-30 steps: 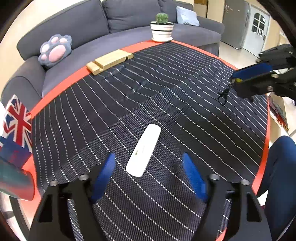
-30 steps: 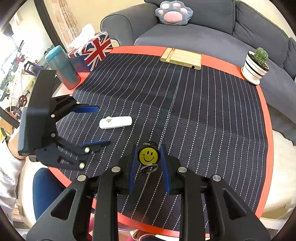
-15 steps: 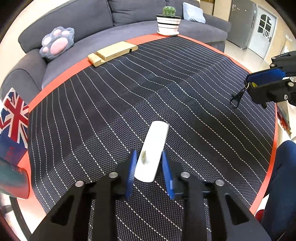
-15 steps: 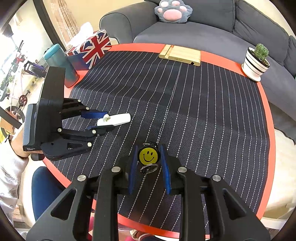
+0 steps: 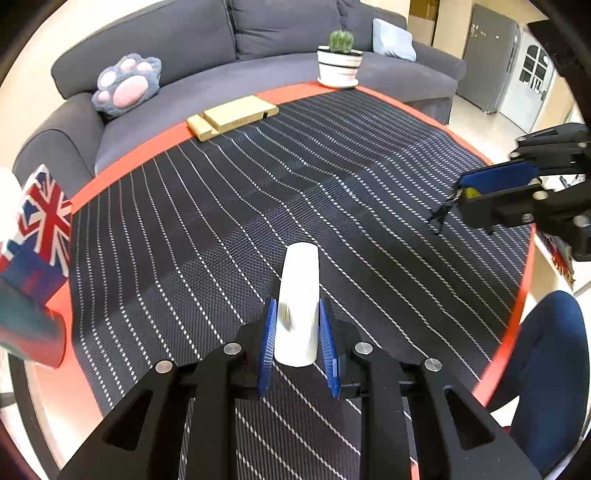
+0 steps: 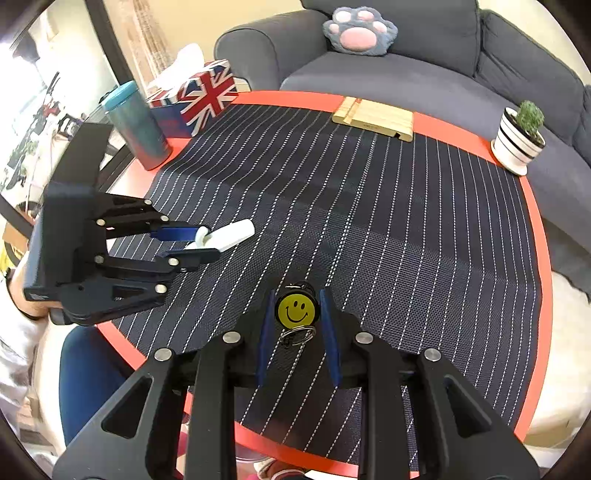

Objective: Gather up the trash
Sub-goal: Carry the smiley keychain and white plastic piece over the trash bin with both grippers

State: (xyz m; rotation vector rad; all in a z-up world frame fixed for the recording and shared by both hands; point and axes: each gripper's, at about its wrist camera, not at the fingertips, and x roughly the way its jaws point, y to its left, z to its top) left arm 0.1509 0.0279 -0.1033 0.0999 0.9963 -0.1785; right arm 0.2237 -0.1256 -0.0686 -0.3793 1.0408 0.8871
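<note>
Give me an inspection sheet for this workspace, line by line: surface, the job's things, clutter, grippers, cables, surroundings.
Surface: round red table under a dark pinstriped mat.
Job's things: white flat case and smiley keychain, both held.
Clutter: wooden stand, potted cactus, Union Jack tissue box, teal tumbler, all near the table's edge.
Grippers: left gripper shut on the white flat case, lifted off the mat; right gripper shut on the smiley keychain.
Cables: nothing seen.
Surroundings: grey sofa with paw cushion; fridge and door behind.
</note>
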